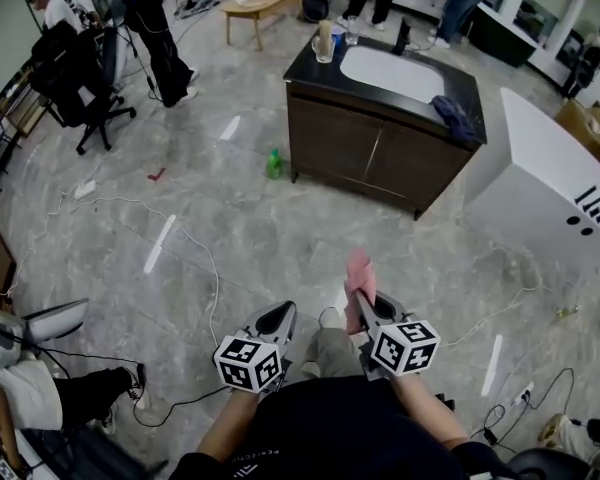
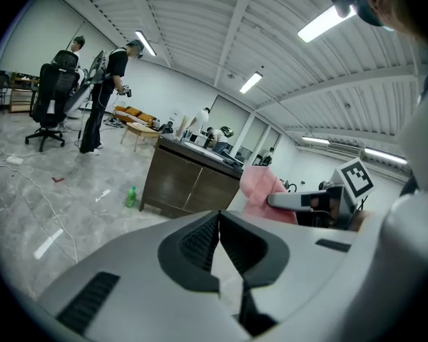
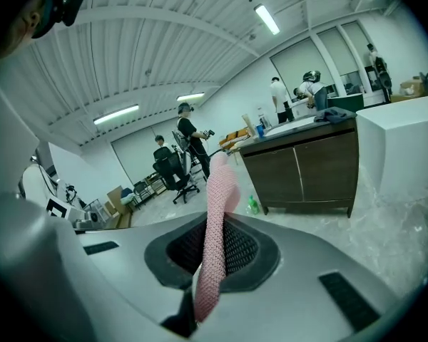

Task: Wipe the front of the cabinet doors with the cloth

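The dark brown cabinet (image 1: 370, 153) with two doors, a black top and a white sink stands a few steps ahead on the floor; it also shows in both gripper views (image 2: 189, 185) (image 3: 308, 171). My right gripper (image 1: 364, 304) is shut on a pink cloth (image 1: 358, 272), which sticks up out of the jaws (image 3: 215, 242). My left gripper (image 1: 279, 315) is held beside it, shut with nothing between its jaws (image 2: 220, 221). Both grippers are low and close to my body, well short of the cabinet. From the left gripper view the pink cloth (image 2: 262, 189) shows off to the right.
A green bottle (image 1: 275, 163) stands on the floor at the cabinet's left corner. A large white unit (image 1: 540, 183) sits right of the cabinet. Cables (image 1: 195, 238) trail over the floor. A cup (image 1: 325, 42) and a dark blue cloth (image 1: 453, 116) lie on the countertop. People and an office chair (image 1: 80, 83) are behind.
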The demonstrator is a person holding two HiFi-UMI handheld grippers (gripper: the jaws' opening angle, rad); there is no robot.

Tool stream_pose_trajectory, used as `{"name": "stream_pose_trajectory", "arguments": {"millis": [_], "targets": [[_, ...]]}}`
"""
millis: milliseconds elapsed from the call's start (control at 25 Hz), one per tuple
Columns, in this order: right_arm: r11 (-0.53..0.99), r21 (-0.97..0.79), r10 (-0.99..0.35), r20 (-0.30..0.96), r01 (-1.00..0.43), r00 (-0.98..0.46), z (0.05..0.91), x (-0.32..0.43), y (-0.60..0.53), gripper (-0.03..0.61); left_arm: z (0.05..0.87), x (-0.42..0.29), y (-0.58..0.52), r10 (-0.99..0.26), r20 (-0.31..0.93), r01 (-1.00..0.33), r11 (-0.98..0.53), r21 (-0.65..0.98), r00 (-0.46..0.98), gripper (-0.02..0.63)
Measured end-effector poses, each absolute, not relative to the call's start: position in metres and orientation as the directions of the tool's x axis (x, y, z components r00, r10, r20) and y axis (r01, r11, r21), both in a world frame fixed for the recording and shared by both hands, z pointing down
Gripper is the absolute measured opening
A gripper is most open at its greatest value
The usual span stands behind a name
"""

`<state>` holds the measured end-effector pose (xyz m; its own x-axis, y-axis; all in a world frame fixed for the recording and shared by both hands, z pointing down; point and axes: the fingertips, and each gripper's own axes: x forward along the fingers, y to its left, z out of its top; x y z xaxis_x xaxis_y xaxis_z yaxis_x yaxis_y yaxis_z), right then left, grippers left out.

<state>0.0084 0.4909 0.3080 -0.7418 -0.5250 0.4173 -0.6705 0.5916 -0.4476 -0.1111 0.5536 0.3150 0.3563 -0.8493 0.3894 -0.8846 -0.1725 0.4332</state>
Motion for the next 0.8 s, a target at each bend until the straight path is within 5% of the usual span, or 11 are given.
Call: {"name": "stream_pose_trajectory", "arguments": {"millis": [800], "targets": [[0.635,-0.482,-0.471,0.378,-0.604,-0.797,0.301,-0.023,0.312,0.041,0.298,-0.131,0.364,-0.868,0.381,-0.899,-0.150,0.411,0.318,0.009]]}}
